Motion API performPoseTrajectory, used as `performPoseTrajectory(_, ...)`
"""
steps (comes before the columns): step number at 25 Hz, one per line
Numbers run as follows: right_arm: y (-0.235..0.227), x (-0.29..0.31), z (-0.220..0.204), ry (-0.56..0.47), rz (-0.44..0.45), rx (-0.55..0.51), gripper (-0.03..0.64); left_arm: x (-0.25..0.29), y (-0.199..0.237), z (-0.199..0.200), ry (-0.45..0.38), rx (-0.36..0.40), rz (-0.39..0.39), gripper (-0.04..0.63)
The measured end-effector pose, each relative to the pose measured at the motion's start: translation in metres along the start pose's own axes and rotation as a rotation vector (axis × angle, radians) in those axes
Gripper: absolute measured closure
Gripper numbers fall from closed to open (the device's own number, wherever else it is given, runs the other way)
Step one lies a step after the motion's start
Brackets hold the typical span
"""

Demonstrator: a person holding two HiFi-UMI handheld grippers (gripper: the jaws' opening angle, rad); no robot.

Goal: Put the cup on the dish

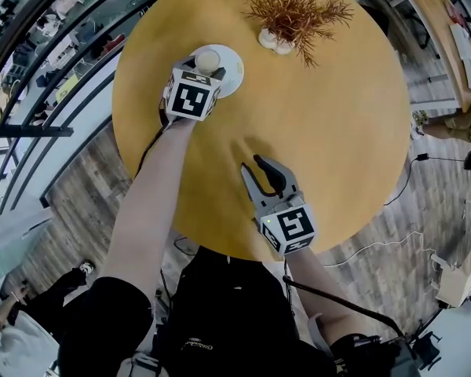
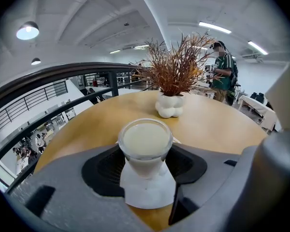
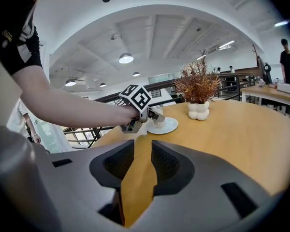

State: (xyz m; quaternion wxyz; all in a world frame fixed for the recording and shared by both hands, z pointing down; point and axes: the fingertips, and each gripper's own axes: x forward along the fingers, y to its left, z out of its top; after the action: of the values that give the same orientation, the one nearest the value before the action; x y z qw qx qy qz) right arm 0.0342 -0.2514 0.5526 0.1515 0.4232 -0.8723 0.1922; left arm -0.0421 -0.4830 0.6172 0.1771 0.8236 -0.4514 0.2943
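**Left fingers on the cup: seating it on the dish**

Fingers (image 2: pixel 104 166) of the left gripper (image 2: pixel 146 154) pinch the cup (image 2: pixel 145 140) from both sides. One dark pad bears on each flank just under the rim. The cup holds a pale liquid almost to the brim.

**Procedure.** We judge the step in hand to be the set-down.
- We lower the cup straight and upright, with no sideways drift, until its base bears fully on the dish (image 2: pixel 152 197).
- We cannot tell from any view whether the base already touches the dish or hangs just above it. We therefore release only once the cup has plainly stopped sinking.
- We then spread the fingers evenly, so that neither pad drags the cup.
- We draw the gripper back along its own line.

The liquid level leaves little margin, so any tilt or jolt may spill it.

**Position.** The cup stands upright, centred in the gap between the two pads, and narrows towards its foot below them. The white dish lies directly beneath and shows in front of the foot, between the finger bodies. In the head view the cup falls within the dish's outline.

The dish rests on the round wooden counter (image 2: pixel 217 127), near the edge by the railing (image 2: pixel 63 74). A dried plant in a white vase (image 2: pixel 170 105) stands farther off, well apart from the dish. The right gripper (image 3: pixel 142 151) is over the counter's near side, also well apart. Its fingers are slightly spread, with nothing between them.
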Motion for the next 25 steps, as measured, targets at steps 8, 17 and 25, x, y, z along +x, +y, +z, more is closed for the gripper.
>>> performPoseTrajectory(8,-0.0055,0.0047,-0.0022,0.004,-0.003,0.008,0.506,0.0060,-0.0030,-0.0019,0.017,0.022,-0.010,0.335)
performPoseTrajectory(17,-0.0049,0.0068,0.0000,0.000,0.002,0.010,0.507,0.0029,-0.0028,-0.0033,0.014,0.022,-0.005,0.336)
performPoseTrajectory(25,-0.0033,0.0067,0.0000,-0.001,0.003,0.008,0.507,0.0019,-0.0029,-0.0046,0.011,0.019,-0.001,0.336)
